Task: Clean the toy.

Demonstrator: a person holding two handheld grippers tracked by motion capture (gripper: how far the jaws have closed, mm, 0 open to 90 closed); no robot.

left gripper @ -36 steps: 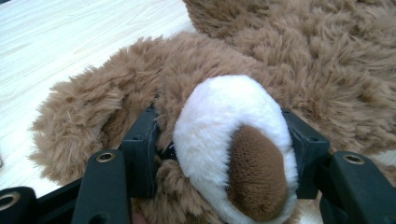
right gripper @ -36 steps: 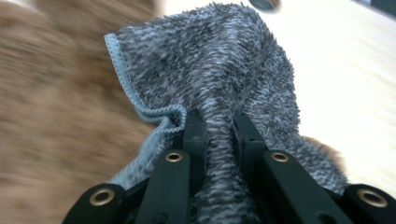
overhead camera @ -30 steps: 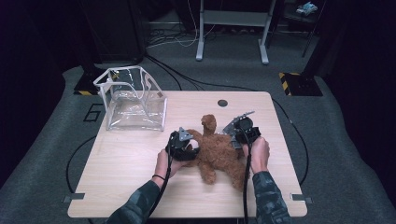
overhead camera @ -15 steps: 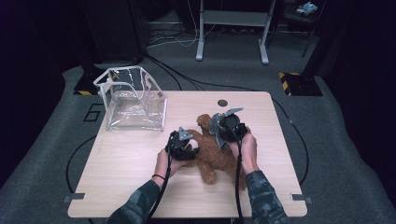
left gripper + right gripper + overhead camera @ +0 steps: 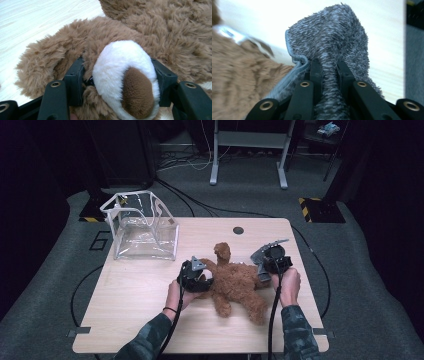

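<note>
Wooden table — teddy bear sprawled crosswise, snout leftward.

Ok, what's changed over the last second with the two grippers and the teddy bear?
The right gripper, shut on a grey cloth, swung in over the teddy bear and has come back out to the bear's right side. The left gripper stayed clamped on the bear's white-and-brown muzzle. The bear is turned a little on the table; the clear plastic box is unchanged.
</note>
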